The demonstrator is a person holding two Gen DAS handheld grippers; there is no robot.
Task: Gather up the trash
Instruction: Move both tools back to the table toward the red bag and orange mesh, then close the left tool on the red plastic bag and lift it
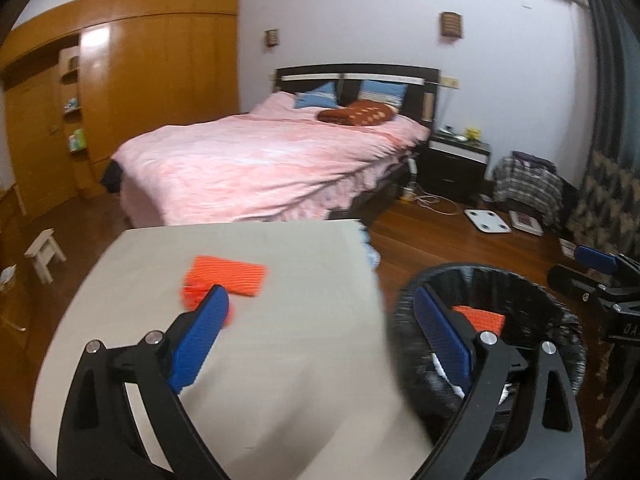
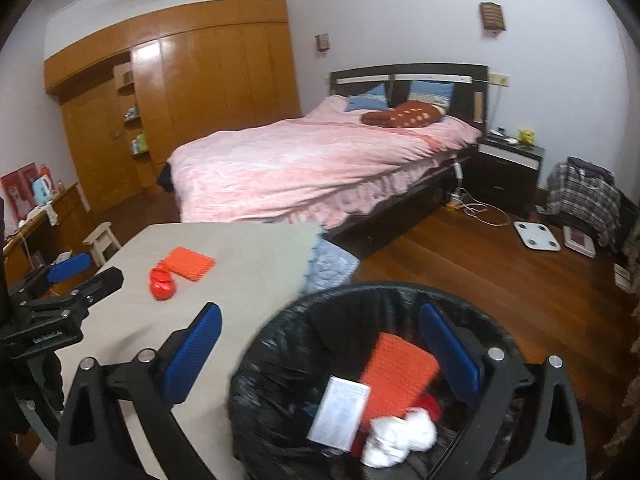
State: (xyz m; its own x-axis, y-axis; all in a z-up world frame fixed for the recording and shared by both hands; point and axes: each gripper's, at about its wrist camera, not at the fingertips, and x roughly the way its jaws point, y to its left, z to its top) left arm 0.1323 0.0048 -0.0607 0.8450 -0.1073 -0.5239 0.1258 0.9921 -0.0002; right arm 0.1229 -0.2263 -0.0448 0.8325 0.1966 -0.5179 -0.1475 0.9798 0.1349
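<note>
On the beige table (image 2: 248, 280) lie an orange foam net (image 2: 188, 264) and a red crumpled wrapper (image 2: 162, 282) touching it. In the left wrist view the orange foam net (image 1: 228, 276) lies just beyond my left gripper (image 1: 320, 332), which is open and empty over the table's right part. My right gripper (image 2: 320, 352) is open and empty, straddling the rim of the black-bagged bin (image 2: 280, 320). Inside the bin lie another orange net (image 2: 400, 376), a white box (image 2: 340, 408), white crumpled paper (image 2: 400, 436) and something red (image 2: 430, 406).
A bed with a pink cover (image 2: 312, 168) stands behind the table. Past it are a dark nightstand (image 2: 508, 168), a white scale (image 2: 536, 236) on the wood floor and a chair with a plaid garment (image 2: 580, 196). A small white stool (image 2: 102, 240) stands left of the table.
</note>
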